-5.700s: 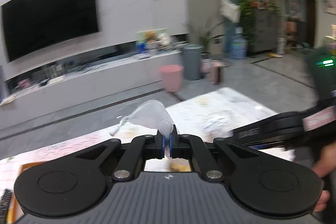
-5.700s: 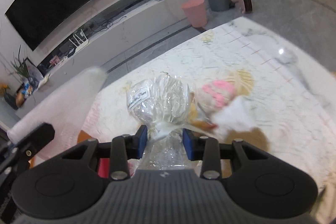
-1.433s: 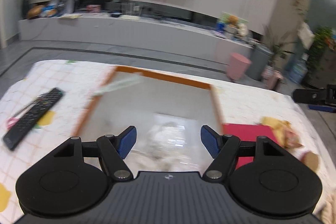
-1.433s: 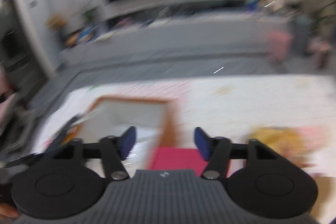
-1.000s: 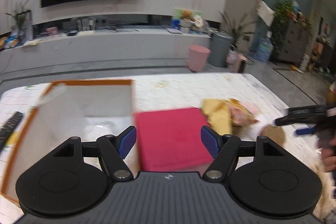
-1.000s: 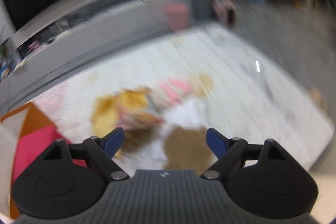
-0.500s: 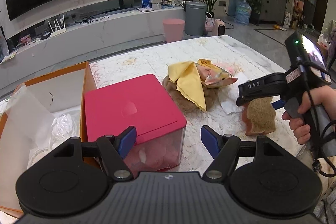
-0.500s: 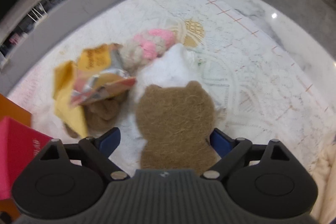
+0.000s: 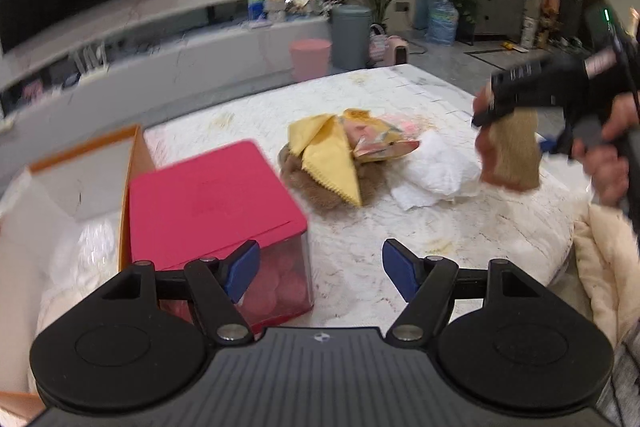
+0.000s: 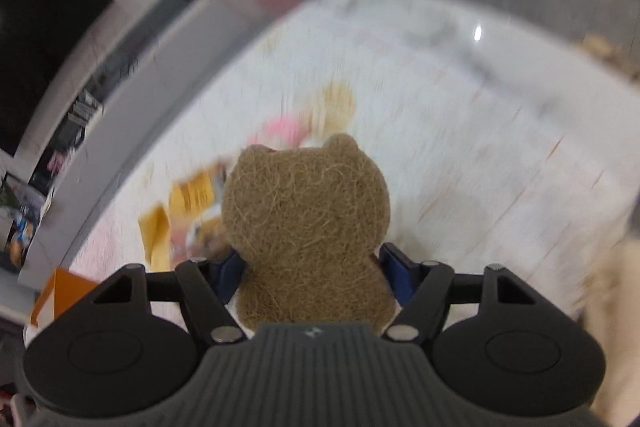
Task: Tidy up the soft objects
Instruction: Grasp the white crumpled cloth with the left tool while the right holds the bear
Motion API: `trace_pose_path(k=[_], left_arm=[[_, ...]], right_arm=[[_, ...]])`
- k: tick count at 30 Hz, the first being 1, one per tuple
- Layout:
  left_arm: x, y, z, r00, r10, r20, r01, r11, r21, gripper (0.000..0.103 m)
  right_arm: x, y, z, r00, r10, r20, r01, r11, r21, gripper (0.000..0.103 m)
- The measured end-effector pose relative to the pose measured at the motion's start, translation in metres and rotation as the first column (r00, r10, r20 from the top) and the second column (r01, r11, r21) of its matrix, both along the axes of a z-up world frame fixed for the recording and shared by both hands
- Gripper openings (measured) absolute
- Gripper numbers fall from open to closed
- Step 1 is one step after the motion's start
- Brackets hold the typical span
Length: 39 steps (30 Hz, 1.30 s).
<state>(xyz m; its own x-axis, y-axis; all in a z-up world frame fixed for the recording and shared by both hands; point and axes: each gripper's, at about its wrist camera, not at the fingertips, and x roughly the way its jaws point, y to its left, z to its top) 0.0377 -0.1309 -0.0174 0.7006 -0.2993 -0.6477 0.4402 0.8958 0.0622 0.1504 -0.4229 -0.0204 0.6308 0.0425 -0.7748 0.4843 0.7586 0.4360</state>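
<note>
My right gripper (image 10: 310, 269) is shut on a brown bear-shaped pad (image 10: 306, 223) and holds it above the table; the pad also shows in the left wrist view (image 9: 512, 151), off the surface. My left gripper (image 9: 320, 269) is open and empty, low over the table beside a red-lidded clear box (image 9: 216, 199). A pile lies mid-table: a yellow cloth (image 9: 328, 157), a snack packet (image 9: 380, 143), a brown plush (image 9: 320, 187) under them and a white cloth (image 9: 436, 171). An orange-edged open box (image 9: 80, 179) at the left holds clear bagged items (image 9: 92, 243).
The table's right edge is close to the held pad, with a cream blanket (image 9: 604, 259) beyond it. A pink bin (image 9: 310, 59) and a grey bin (image 9: 351, 35) stand on the floor behind the table, before a long TV bench.
The right gripper has closed on the brown bear pad and lifted it off the table. Before that, both grippers let go of bagged items at the orange box and swung right.
</note>
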Motion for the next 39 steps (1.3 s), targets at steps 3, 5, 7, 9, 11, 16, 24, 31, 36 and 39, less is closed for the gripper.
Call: trace_pose_path(k=[3, 5, 7, 9, 11, 16, 24, 31, 36, 39], left_arm=[[-0.01, -0.01, 0.009, 0.997, -0.027, 0.071, 0.027, 1.0, -0.003, 0.082], [-0.011, -0.021, 0.012, 0.995, -0.067, 0.07, 0.069, 0.997, -0.039, 0.082], [-0.009, -0.038, 0.009, 0.993, -0.105, 0.051, 0.108, 0.992, -0.066, 0.082], [-0.007, -0.058, 0.002, 0.988, -0.142, 0.064, 0.147, 0.986, -0.079, 0.082], [-0.003, -0.081, -0.009, 0.981, -0.174, 0.087, 0.18, 0.981, -0.069, 0.082], [0.022, -0.14, -0.045, 0.989, -0.131, 0.062, 0.134, 0.989, -0.055, 0.082], [0.07, -0.191, -0.091, 0.999, 0.02, 0.041, -0.016, 0.994, -0.107, 0.082], [0.114, -0.207, -0.114, 0.985, 0.166, -0.039, -0.169, 0.981, -0.095, 0.082], [0.115, -0.206, -0.122, 0.992, 0.123, -0.029, -0.125, 0.989, -0.085, 0.085], [0.11, -0.203, -0.124, 0.994, 0.106, -0.018, -0.108, 0.99, -0.089, 0.083]], right_arm=[[-0.008, -0.011, 0.02, 0.999, -0.015, 0.049, 0.018, 0.998, -0.059, 0.07], [-0.01, -0.013, 0.028, 0.998, 0.021, 0.06, -0.014, 0.993, -0.119, 0.07], [-0.012, -0.014, 0.034, 0.997, 0.039, 0.071, -0.026, 0.985, -0.172, 0.07], [-0.015, -0.018, 0.037, 0.996, 0.04, 0.081, -0.023, 0.982, -0.19, 0.07], [-0.018, -0.023, 0.041, 0.994, 0.046, 0.098, -0.025, 0.978, -0.205, 0.07], [-0.038, -0.038, 0.056, 0.987, 0.072, 0.145, -0.03, 0.961, -0.274, 0.071], [-0.048, -0.075, 0.05, 0.987, -0.012, 0.16, 0.051, 0.97, -0.24, 0.071], [-0.033, -0.068, 0.044, 0.994, 0.0, 0.111, 0.036, 0.947, -0.319, 0.071], [-0.035, -0.067, 0.042, 0.993, 0.013, 0.119, 0.027, 0.944, -0.328, 0.071], [-0.033, -0.068, 0.039, 0.995, 0.01, 0.103, 0.026, 0.941, -0.338, 0.071]])
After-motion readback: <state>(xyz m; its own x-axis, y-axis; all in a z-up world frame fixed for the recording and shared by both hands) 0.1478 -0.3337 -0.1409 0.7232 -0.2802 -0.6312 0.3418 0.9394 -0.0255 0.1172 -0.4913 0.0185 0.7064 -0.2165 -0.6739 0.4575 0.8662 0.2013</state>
